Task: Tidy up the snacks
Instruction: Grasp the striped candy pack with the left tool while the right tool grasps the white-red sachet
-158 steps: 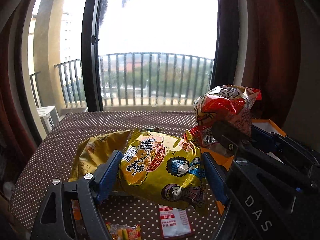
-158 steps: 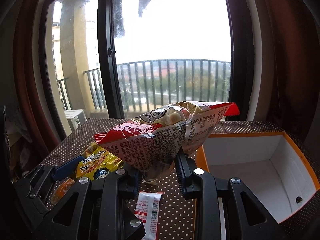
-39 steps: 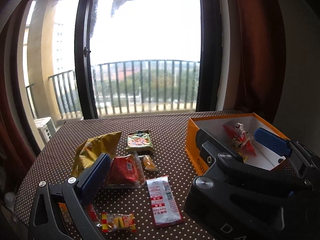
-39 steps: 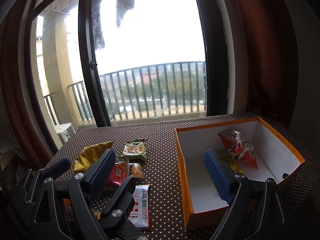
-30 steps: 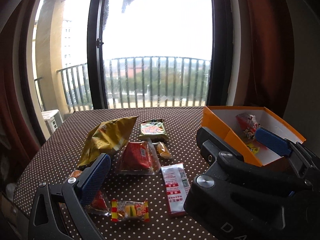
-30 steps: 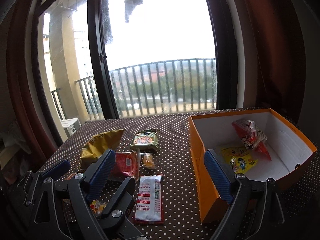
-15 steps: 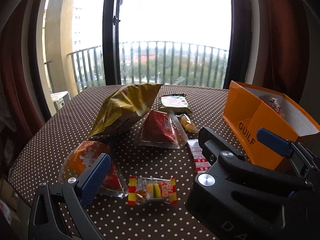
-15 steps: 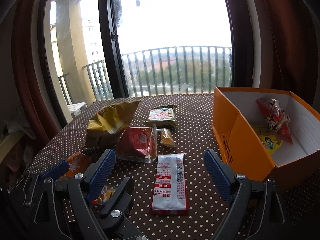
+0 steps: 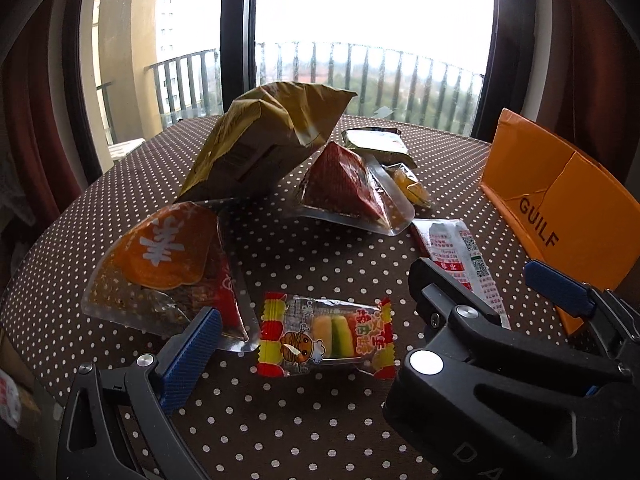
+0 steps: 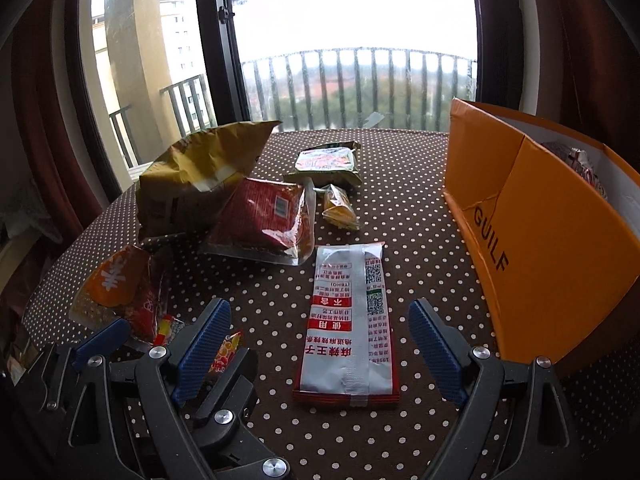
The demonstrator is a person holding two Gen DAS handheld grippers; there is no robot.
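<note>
Both tools have been lowered toward the dotted surface [image 10: 400, 184] since a second ago. The right tool [image 10: 320, 350] is held wide and empty around the white-and-red packet [image 10: 348, 324]; the left tool [image 9: 372, 308], apparently equally wide, frames the candy packet [image 9: 326, 338] at lower centre. The orange box [image 10: 540, 240] stands at right.

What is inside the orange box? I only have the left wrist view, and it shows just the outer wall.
Observer: A crinkled snack bag pokes above the rim of the box, against the white inner wall. The rest of the inside is hidden.
Operator: Is the right hand-held gripper holding anything?
Observer: No. The right hand-held gripper is open. The white packet lies flat on the table between its fingers, and neither finger touches it.
</note>
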